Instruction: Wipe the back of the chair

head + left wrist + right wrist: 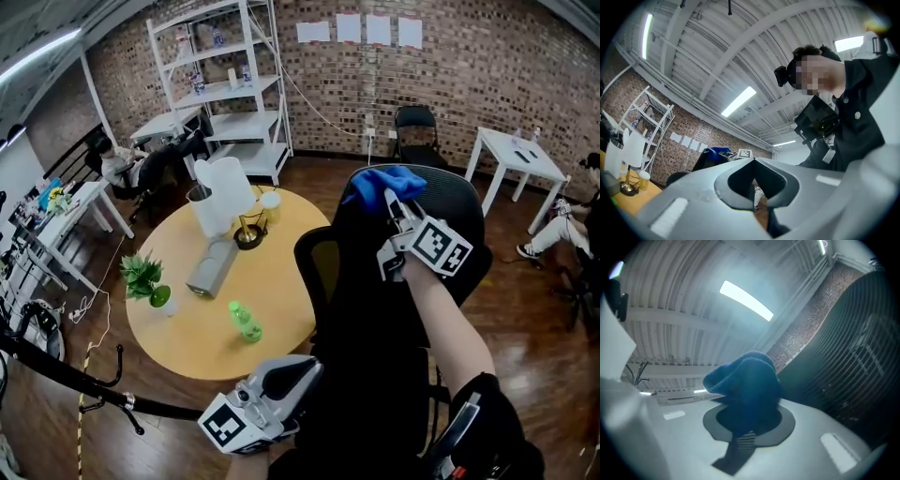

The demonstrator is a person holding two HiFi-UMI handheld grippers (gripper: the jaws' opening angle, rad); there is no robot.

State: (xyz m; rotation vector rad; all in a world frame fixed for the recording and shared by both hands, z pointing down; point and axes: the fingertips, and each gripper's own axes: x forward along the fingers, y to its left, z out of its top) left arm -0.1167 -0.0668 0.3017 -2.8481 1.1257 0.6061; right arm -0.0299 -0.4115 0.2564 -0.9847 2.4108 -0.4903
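Note:
A black mesh office chair stands right in front of me, and its back [375,309] fills the middle of the head view. A blue cloth [382,184] lies bunched on the top edge of that back. My right gripper [394,202] is shut on the blue cloth and presses it to the top of the chair. In the right gripper view the cloth [747,380] bulges out between the jaws of the right gripper [749,413], with the mesh chair back [853,357] at the right. My left gripper [302,371] hangs low by the chair's left side, shut and empty; its tips [753,159] meet.
A round wooden table [281,281] stands left of the chair with a green bottle [246,322], a small plant [145,278] and a white jug [220,192]. A coat rack [94,394] lies at lower left. White shelving [230,84], another black chair [415,127] and a white table [520,155] stand by the brick wall.

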